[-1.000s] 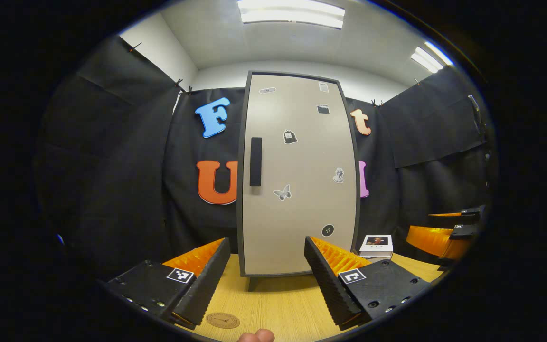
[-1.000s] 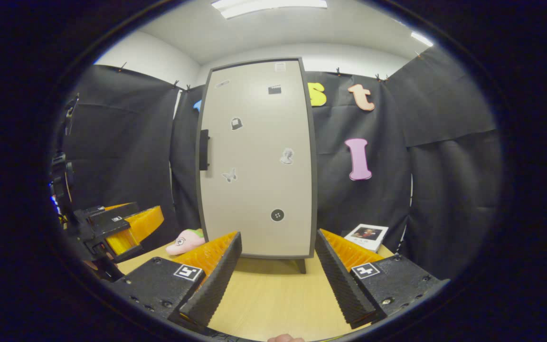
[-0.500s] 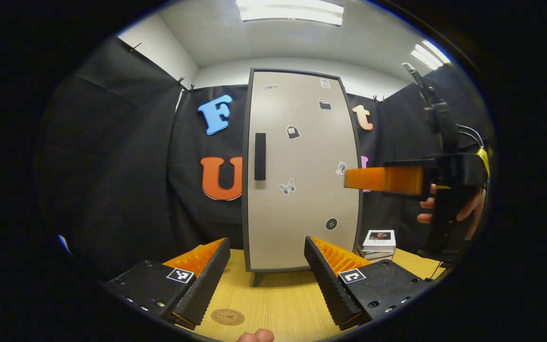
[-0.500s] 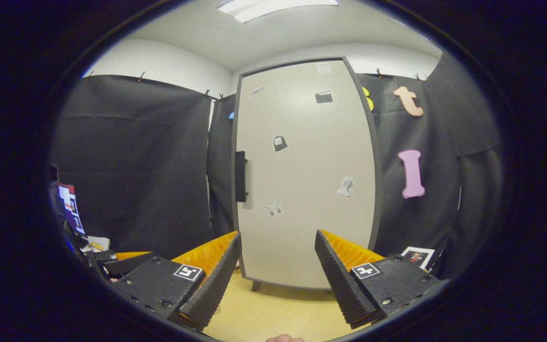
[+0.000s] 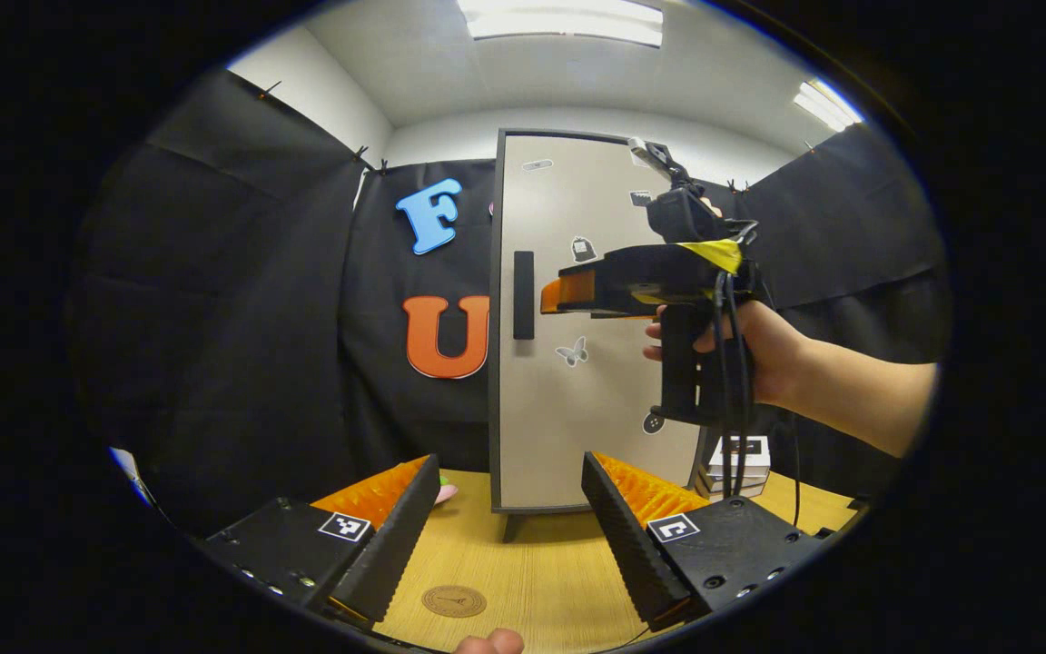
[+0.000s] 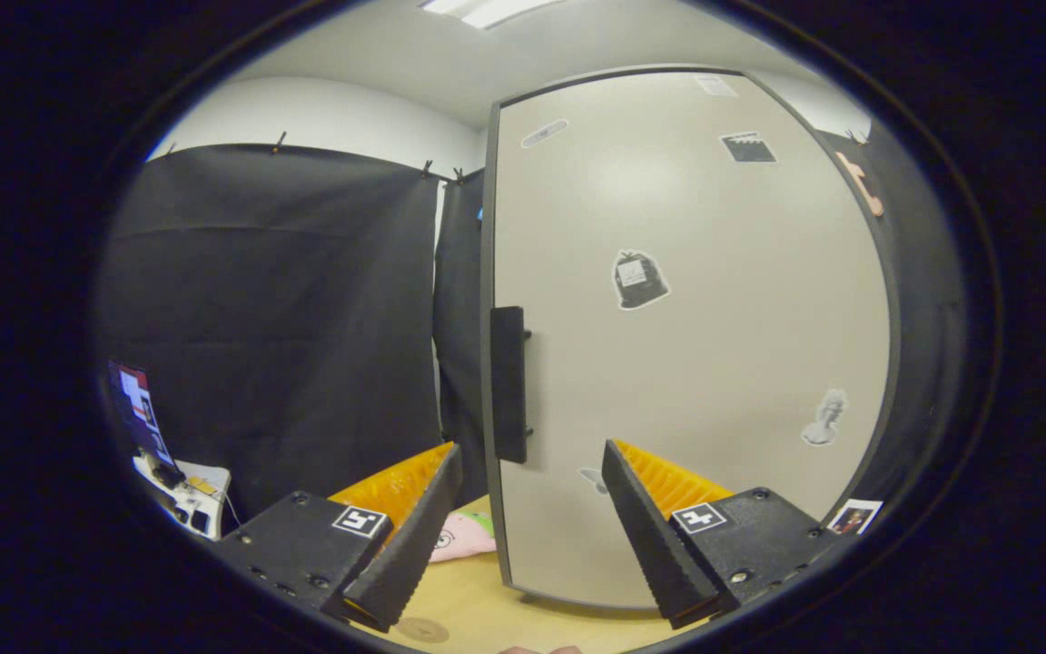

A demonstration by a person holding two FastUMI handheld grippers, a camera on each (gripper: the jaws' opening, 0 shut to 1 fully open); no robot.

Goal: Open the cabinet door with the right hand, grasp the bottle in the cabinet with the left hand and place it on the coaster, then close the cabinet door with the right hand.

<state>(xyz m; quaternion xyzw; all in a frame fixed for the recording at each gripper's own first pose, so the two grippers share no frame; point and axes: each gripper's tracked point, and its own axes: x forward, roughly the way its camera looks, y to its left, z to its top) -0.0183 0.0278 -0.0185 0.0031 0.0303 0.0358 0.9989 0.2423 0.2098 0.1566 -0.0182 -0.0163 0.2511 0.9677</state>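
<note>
Right gripper (image 6: 532, 536) is held with its jaws spread wide and nothing between them, close before the closed cabinet door (image 6: 695, 318); in the left gripper view it is seen level with the handle (image 6: 508, 397), near but apart. The jaws should be brought around the handle bar at the door's left edge, closed squarely, then swung outward. Left gripper (image 5: 509, 531) waits agape, empty, above the tabletop (image 5: 541, 581), the coaster (image 5: 454, 600) near its front edge. The bottle stays hidden behind the door.
</note>
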